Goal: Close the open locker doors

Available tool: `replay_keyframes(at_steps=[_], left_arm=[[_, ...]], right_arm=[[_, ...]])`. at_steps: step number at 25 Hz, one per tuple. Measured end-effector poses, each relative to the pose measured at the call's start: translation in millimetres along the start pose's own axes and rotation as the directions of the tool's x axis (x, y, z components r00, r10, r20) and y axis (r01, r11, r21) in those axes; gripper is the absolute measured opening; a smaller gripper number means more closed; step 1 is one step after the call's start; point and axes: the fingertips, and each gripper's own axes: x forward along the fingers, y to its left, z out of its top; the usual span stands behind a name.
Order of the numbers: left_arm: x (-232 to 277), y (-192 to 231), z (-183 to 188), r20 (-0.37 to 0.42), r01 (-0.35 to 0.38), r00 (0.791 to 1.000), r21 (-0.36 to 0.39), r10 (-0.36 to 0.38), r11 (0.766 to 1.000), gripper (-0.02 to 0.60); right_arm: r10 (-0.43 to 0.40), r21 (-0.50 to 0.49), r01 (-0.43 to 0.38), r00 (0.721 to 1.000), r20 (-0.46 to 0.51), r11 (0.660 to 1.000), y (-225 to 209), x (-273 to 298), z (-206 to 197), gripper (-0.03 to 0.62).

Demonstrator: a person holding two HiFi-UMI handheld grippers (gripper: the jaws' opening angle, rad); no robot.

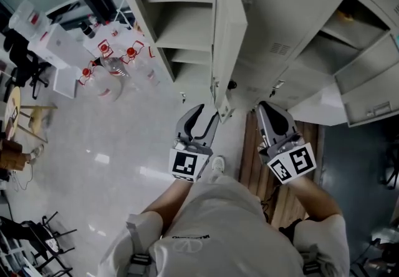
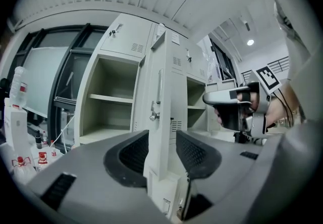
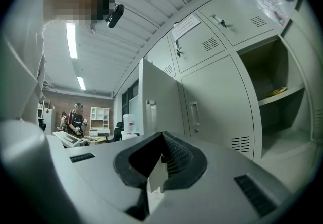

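The tall open locker door (image 1: 228, 38) stands edge-on, swung out from the grey locker bank (image 1: 280, 14). The left gripper (image 1: 206, 113) is at that door's free edge. Its jaws are spread with the edge standing between them, and the pads seem not to press it, though the view is tight. Just right of the door, the right gripper (image 1: 267, 110) faces the closed fronts with its jaws pressed together. Left of the door are bare shelves (image 1: 181, 26). Farther right of it, a second door (image 1: 371, 98) hangs open.
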Motion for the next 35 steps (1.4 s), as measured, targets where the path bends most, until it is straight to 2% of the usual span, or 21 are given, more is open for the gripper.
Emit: replay_keyframes(at_steps=[5,17,19,21,25,30,35], left_arm=[[24.7,-5.5,-0.4,0.002,-0.032,0.999,0.027,0.032,0.999,0.170],[55.0,-2.3,-10.4,-0.048,-0.132,0.990,0.056,0.135,0.990,0.179],[56.5,-0.9,-12.2,-0.056,-0.138,0.988,0.061,0.142,0.988,0.167],[56.4,0.8,-13.4,-0.055,-0.144,0.988,0.064,0.147,0.988,0.098],[55.5,3.3,-14.3,-0.042,-0.135,0.990,0.068,0.138,0.989,0.098],[48.6,12.7,-14.2,-0.043,-0.122,0.991,0.068,0.125,0.990,0.098],[40.3,30.4,-13.3,-0.060,-0.112,0.991,0.069,0.116,0.991,0.098]], right_arm=[[0.027,0.020,-0.027,1.000,-0.006,0.999,-19.9,9.6,-6.4,0.009],[0.083,0.024,-0.083,0.996,-0.013,0.996,-19.6,26.5,-10.8,0.009],[0.085,0.020,-0.085,0.996,-0.007,0.996,-17.8,30.4,-8.4,0.009],[0.086,0.016,-0.086,0.996,-0.004,0.996,-17.3,33.9,-7.1,0.009],[0.101,0.018,-0.101,0.995,-0.005,0.995,-14.8,40.5,-5.5,0.009],[0.216,0.009,-0.217,0.976,0.015,0.976,11.8,59.2,8.0,0.009],[0.368,0.017,-0.368,0.930,0.008,0.930,47.3,92.0,15.3,0.073]])
